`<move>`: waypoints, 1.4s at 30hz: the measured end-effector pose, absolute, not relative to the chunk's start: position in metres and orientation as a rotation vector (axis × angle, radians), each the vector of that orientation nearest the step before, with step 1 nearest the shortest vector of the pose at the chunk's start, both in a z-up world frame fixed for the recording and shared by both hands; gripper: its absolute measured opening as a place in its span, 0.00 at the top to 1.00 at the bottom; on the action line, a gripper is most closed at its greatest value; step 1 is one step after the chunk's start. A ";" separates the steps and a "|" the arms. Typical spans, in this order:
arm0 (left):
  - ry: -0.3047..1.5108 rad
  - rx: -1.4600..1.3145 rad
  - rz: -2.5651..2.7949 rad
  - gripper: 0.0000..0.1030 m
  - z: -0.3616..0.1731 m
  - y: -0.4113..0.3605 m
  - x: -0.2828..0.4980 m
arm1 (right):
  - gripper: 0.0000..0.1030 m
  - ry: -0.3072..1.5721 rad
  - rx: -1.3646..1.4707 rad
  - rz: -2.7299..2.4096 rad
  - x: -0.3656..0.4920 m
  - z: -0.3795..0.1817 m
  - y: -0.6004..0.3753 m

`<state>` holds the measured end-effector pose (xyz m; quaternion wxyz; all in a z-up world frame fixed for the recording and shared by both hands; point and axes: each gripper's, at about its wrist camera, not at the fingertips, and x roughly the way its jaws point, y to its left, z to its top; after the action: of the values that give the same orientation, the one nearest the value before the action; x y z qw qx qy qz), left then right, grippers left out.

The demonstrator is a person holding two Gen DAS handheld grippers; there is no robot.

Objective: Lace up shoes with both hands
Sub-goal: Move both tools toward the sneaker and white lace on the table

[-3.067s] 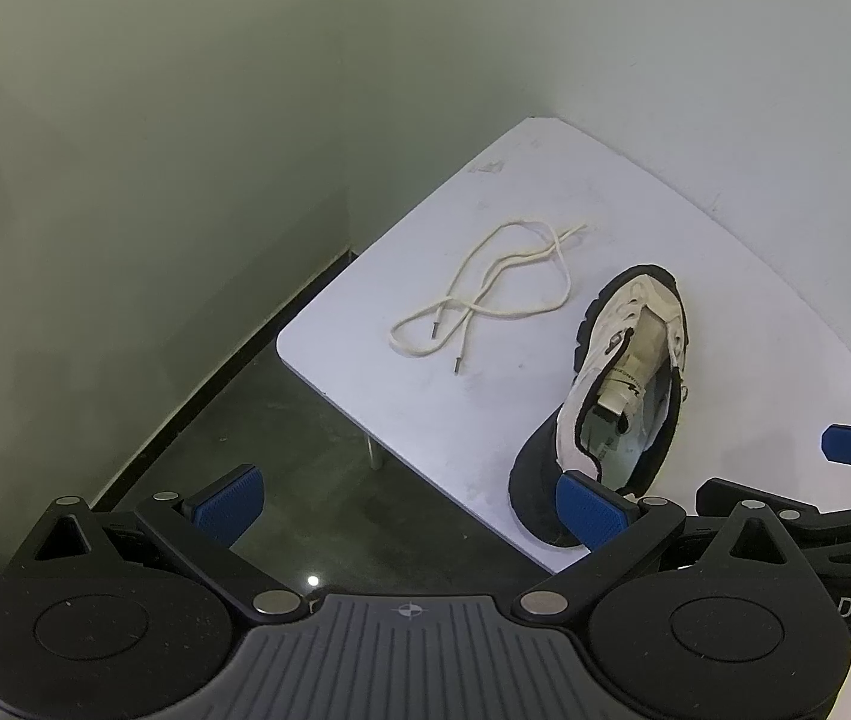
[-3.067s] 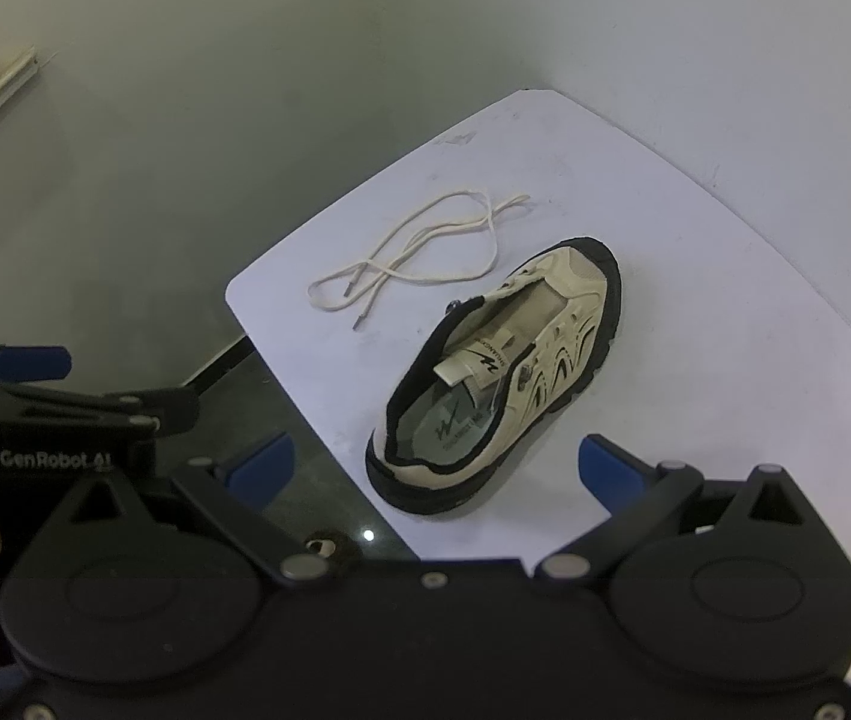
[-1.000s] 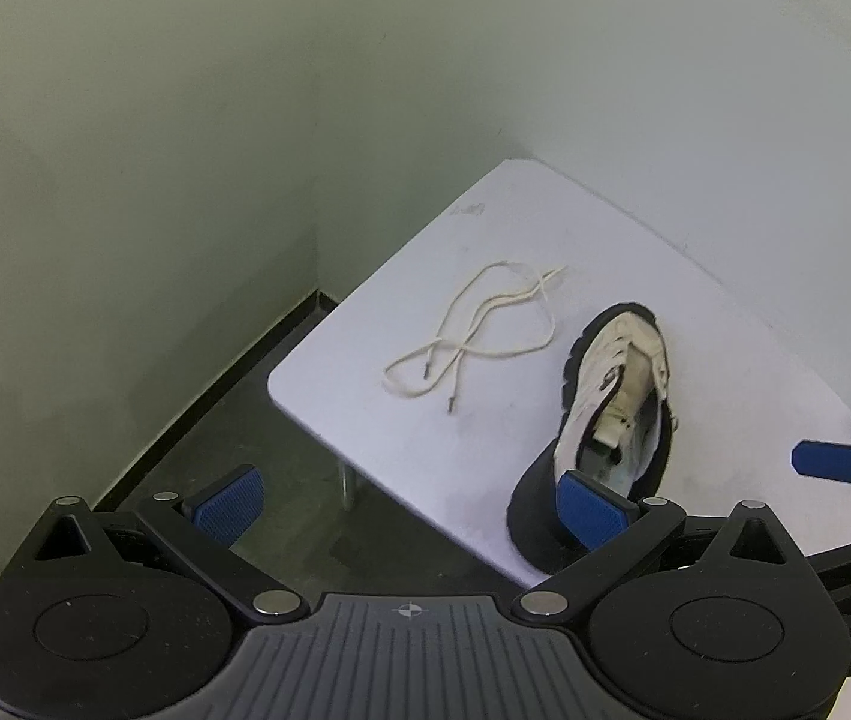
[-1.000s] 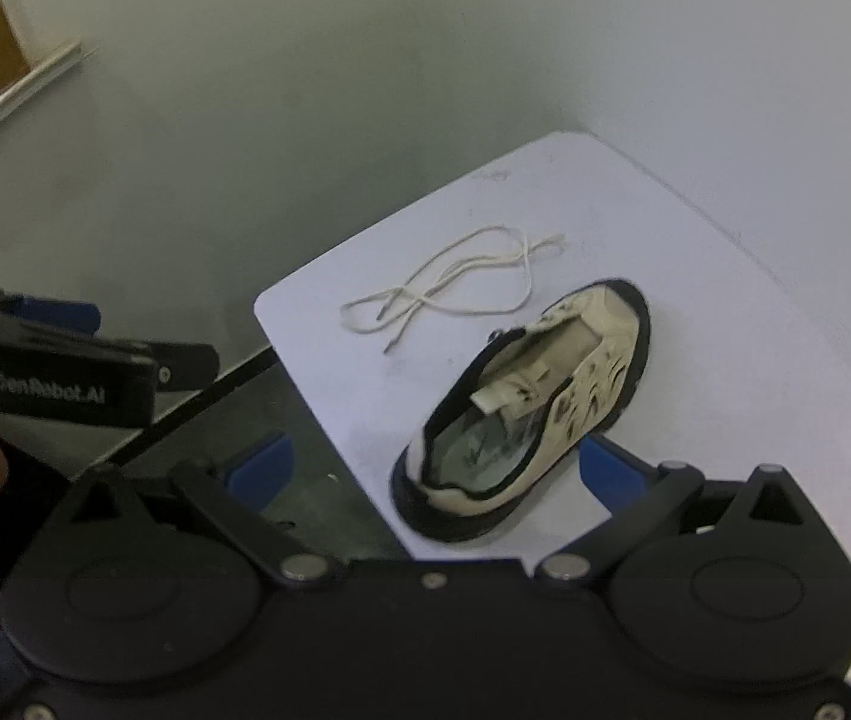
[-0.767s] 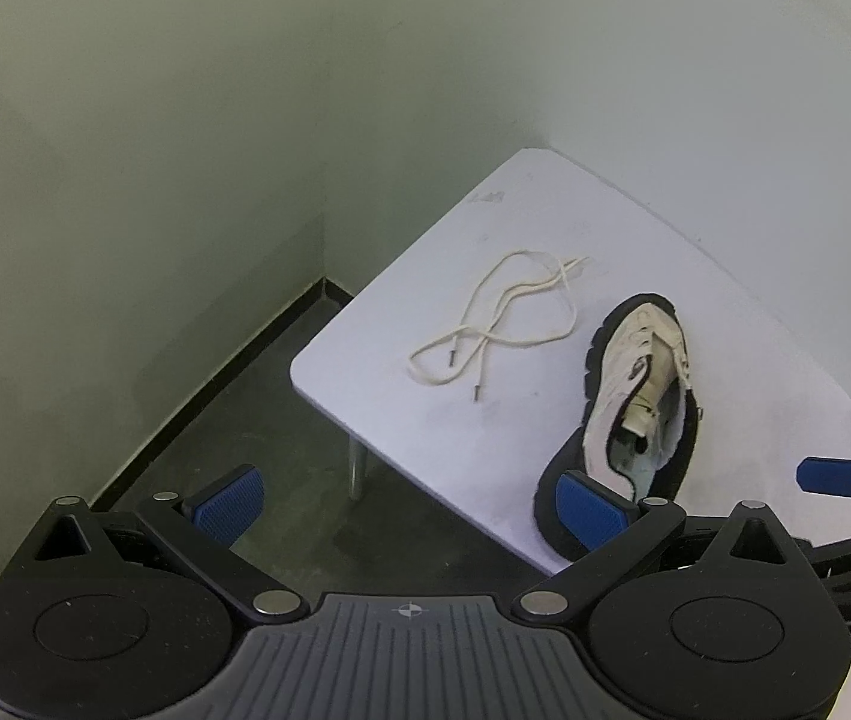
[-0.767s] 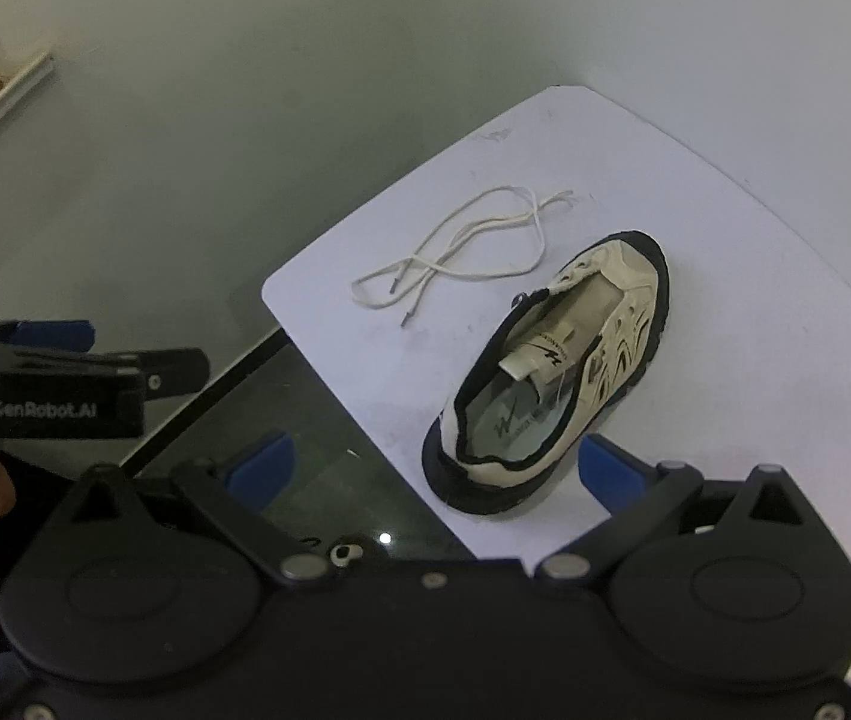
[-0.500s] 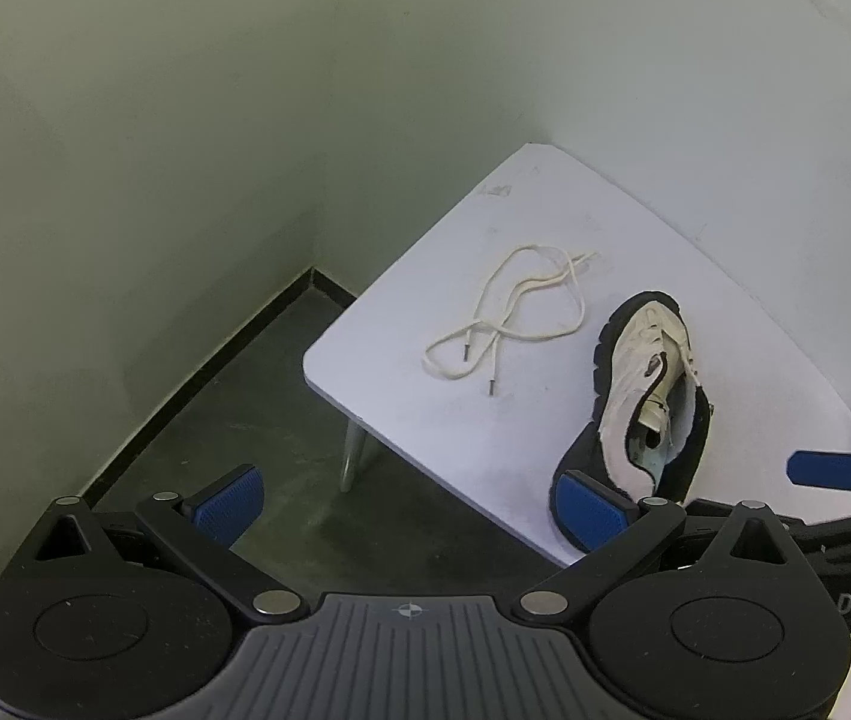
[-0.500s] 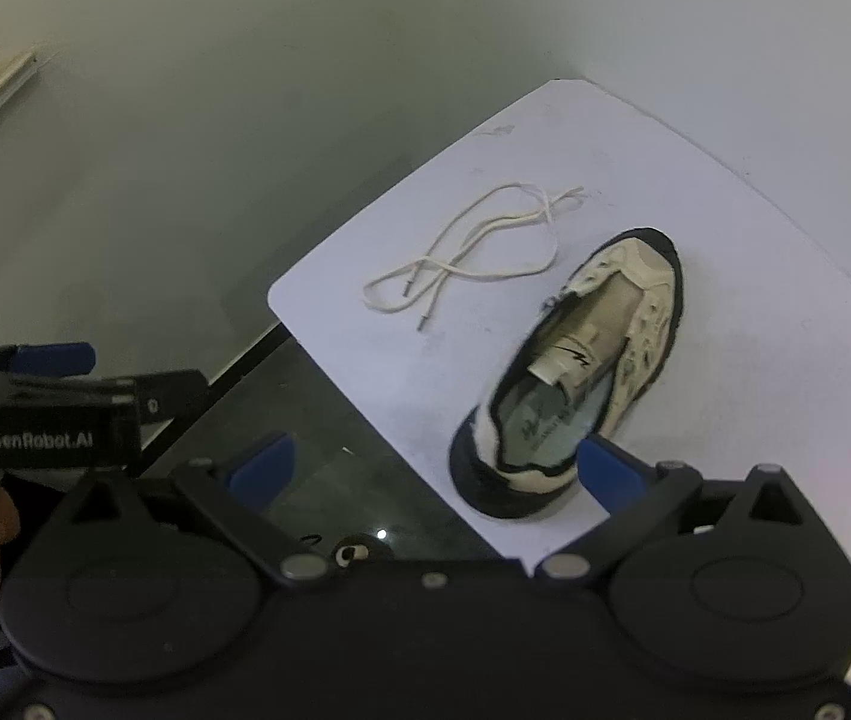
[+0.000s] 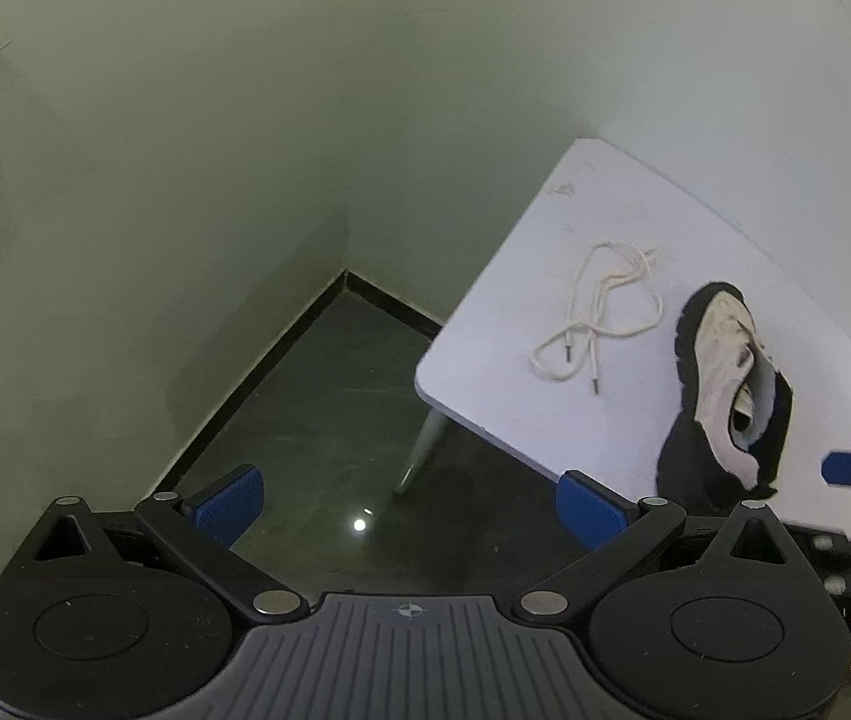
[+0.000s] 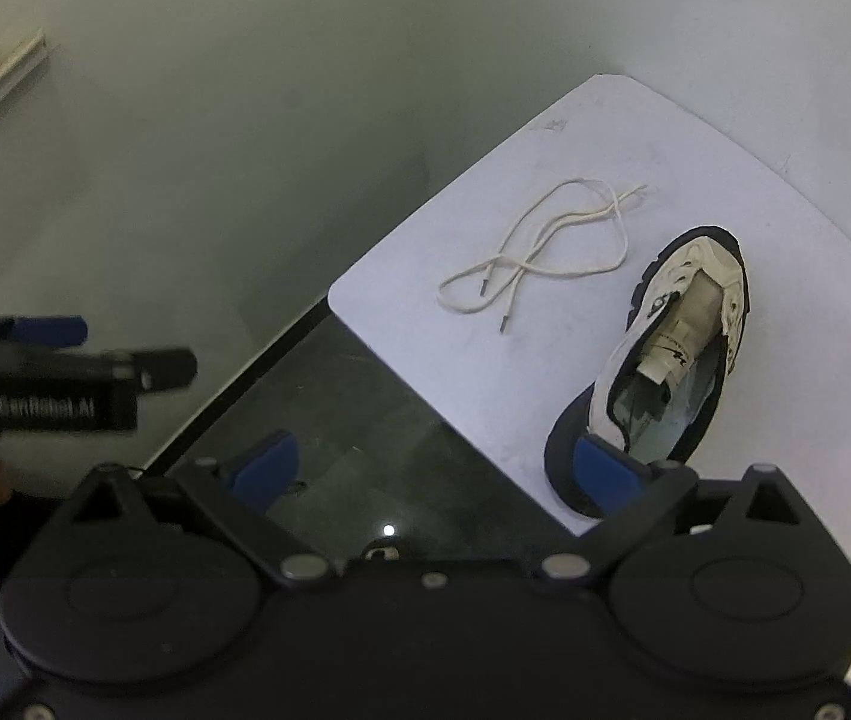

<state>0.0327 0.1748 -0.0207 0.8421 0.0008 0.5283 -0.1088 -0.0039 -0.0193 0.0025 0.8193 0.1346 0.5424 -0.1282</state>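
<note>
Whereas half a second ago the shoe [image 10: 674, 354] sat nearer the middle of both wrist views, it now lies far toward the right edge of the left wrist view and right of centre in the right wrist view, with more dark floor [image 9: 329, 420] and wall showing; shoe and lace have not shifted on the table. Shoe rests on the white table [image 10: 785, 252], near its front edge, unlaced, tongue exposed. Long axis runs from the near table edge toward the far wall; black-soled toe points away from the grippers, heel opening faces them. Cream shoelace [image 10: 551, 252] lies loose just left of the shoe, apart from it, in an open loop; its two dark-tipped ends point toward the table's near left corner. Left gripper [image 9: 407, 501] hovers over the floor left of the table, blue pads spread wide, nothing between them. Right gripper [image 10: 434, 468] is likewise spread and empty; its right pad overlaps the shoe's heel in view, contact not determinable. A metal table leg [image 9: 422, 444] shows under the near corner.
</note>
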 end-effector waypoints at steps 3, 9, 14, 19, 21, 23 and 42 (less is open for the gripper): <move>1.122 -0.004 -0.243 0.00 -0.020 0.176 0.035 | 0.03 1.150 0.299 -0.291 -0.003 0.005 -0.018; 1.103 0.019 -0.303 0.00 -0.020 0.179 0.036 | 0.03 1.156 0.266 -0.290 0.008 0.007 -0.012; 1.114 0.002 -0.284 0.00 -0.022 0.183 0.040 | 0.03 1.136 0.249 -0.304 0.008 0.014 -0.014; 1.112 0.028 -0.291 0.00 -0.021 0.180 0.042 | 0.03 1.139 0.271 -0.314 0.009 0.009 -0.020; 1.118 0.038 -0.295 0.00 -0.022 0.177 0.043 | 0.03 1.141 0.271 -0.316 0.009 0.007 -0.020; 1.124 0.047 -0.300 0.00 -0.023 0.173 0.044 | 0.03 1.141 0.270 -0.316 0.010 0.006 -0.021; 1.121 0.095 -0.387 0.00 -0.011 0.111 0.041 | 0.02 1.101 0.308 -0.362 0.004 0.014 -0.061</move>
<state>0.0410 0.1109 -0.0115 0.8281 0.0447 0.5282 -0.1825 0.0044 -0.0605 0.0140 0.8255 0.1449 0.5181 -0.1705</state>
